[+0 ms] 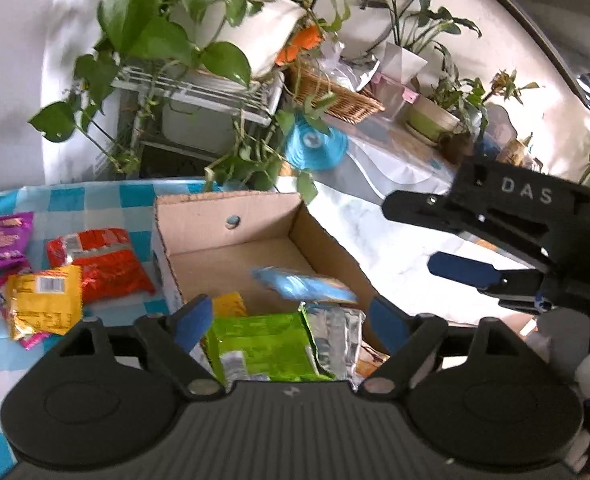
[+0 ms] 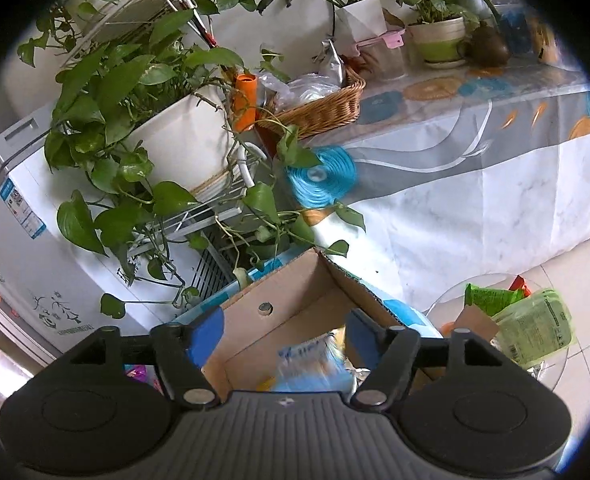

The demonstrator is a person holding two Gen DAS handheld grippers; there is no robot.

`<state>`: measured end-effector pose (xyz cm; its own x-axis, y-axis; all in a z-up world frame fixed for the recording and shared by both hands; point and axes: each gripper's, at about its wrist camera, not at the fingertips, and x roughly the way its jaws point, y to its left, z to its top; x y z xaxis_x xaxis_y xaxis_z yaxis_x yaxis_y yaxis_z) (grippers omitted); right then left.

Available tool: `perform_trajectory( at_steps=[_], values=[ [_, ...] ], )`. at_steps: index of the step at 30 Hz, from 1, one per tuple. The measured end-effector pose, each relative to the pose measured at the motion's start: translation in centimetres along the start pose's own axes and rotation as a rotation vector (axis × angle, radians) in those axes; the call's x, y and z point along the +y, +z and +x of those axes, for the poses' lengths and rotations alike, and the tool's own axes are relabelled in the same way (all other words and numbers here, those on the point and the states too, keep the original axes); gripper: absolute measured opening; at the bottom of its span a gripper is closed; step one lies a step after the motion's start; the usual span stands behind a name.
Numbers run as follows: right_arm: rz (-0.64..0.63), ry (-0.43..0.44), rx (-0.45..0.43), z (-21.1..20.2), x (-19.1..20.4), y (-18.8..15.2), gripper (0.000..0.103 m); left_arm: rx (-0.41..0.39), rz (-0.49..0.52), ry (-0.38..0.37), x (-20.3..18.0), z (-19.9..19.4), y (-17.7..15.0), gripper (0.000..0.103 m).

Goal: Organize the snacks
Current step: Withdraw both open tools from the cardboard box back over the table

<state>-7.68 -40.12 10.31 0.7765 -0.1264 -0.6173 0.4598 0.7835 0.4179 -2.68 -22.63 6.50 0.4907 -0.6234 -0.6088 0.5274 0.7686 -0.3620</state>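
Tongs on both hands stand apart, gripping nothing: left gripper (image 1: pixel 291 320) over the cardboard box (image 1: pixel 231 236), right gripper (image 2: pixel 281 334) above a blurred blue packet (image 2: pixel 315 364).

Checked tablecloth (image 1: pixel 95 200), cardboard box (image 1: pixel 223 216) (open-topped), red, yellow, purple snack packets beside it

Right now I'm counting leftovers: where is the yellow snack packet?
In the left wrist view, the yellow packet lies on the checked cloth, left of the cardboard box, overlapping the red packet.

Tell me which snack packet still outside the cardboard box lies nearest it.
The red foil packet, right beside the cardboard box; the yellow packet and purple packet lie farther left.
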Motion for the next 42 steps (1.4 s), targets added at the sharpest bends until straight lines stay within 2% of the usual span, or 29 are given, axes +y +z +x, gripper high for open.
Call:
perform_trajectory(
  at_steps=[11,26,35,38,42],
  values=[
    [-0.036,0.029,0.015,0.3,0.8,-0.4,0.08,-0.002,-0.061,0.054,3.7,-1.2,-0.4,0.087],
    [-0.172,0.085,0.055,1.5,4.7,-1.6,0.083,-0.032,-0.156,0.184,12.8,-3.6,0.3,0.088],
    [-0.296,0.13,0.083,2.5,8.4,-3.1,0.083,-0.058,-0.22,0.255,18.5,-4.8,1.7,0.09],
    [-0.35,0.142,0.113,3.1,10.0,-4.2,0.087,-0.055,-0.247,0.287,20.4,-4.7,2.1,0.093],
    [-0.423,0.187,0.146,3.7,12.4,-5.7,0.087,-0.04,-0.279,0.308,22.6,-4.3,2.5,0.093]
  ],
)
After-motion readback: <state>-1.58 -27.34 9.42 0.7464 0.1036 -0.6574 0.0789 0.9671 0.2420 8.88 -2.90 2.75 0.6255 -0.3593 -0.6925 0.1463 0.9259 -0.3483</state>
